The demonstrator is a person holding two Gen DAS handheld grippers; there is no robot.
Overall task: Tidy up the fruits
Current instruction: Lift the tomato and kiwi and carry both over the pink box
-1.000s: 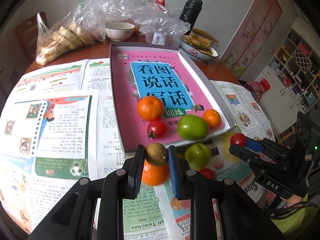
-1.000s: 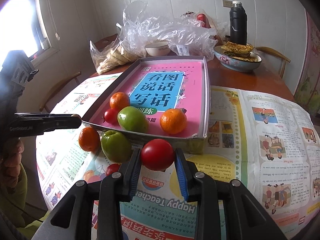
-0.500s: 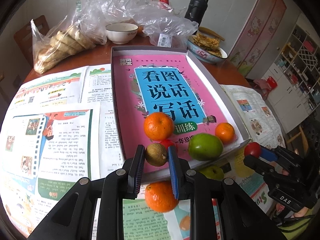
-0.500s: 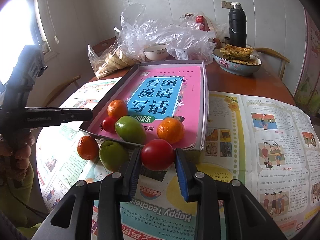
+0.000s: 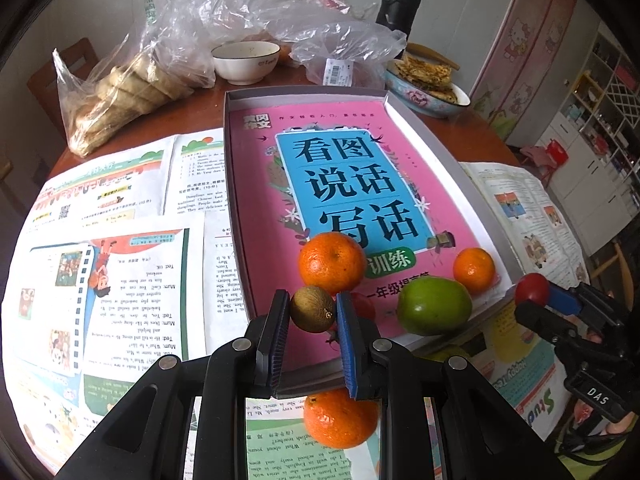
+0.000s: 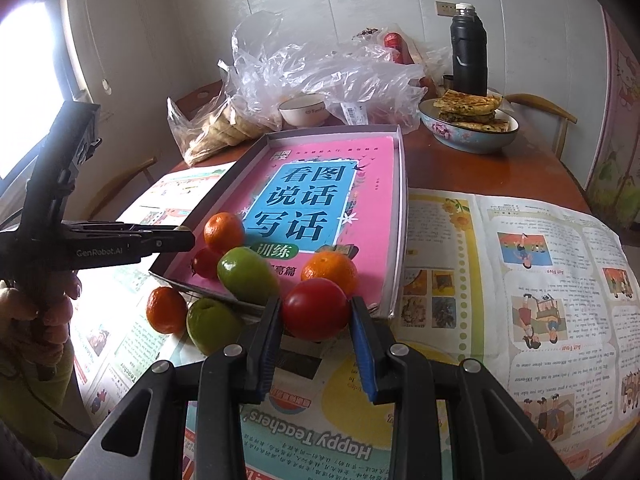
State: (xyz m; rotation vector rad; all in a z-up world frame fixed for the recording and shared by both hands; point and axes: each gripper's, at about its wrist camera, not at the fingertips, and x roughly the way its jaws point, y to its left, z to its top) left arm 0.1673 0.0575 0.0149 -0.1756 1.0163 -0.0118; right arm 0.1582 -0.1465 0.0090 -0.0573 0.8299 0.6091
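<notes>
Left gripper (image 5: 312,309): a small brown round fruit (image 5: 312,308) is being held between the fingers (image 5: 279,322), above the near edge of the tray (image 5: 436,142).
Right gripper (image 6: 316,310): a red tomato (image 6: 316,309) is being gripped between the fingers (image 6: 362,334), just off the tray's near right corner.
Tray: a shallow grey box with a pink book (image 5: 344,184) lying inside is being used as the landmark; it is sitting on newspapers (image 6: 516,264) spread over the surface (image 6: 472,168).
Inside the tray, near end: a large orange (image 5: 333,264), a smaller orange (image 5: 474,265), a green fruit (image 5: 434,305) and a small red tomato (image 6: 205,263) are being kept close together.
Outside the tray, at its near edge: an orange (image 6: 165,310) and a second green fruit (image 6: 211,325) are lying side by side on the newspaper.
Beyond the tray's far end: a white bowl (image 5: 245,61), plastic bags (image 5: 256,20), a dish of flatbread (image 6: 469,120) and a black flask (image 6: 469,54) are standing.
</notes>
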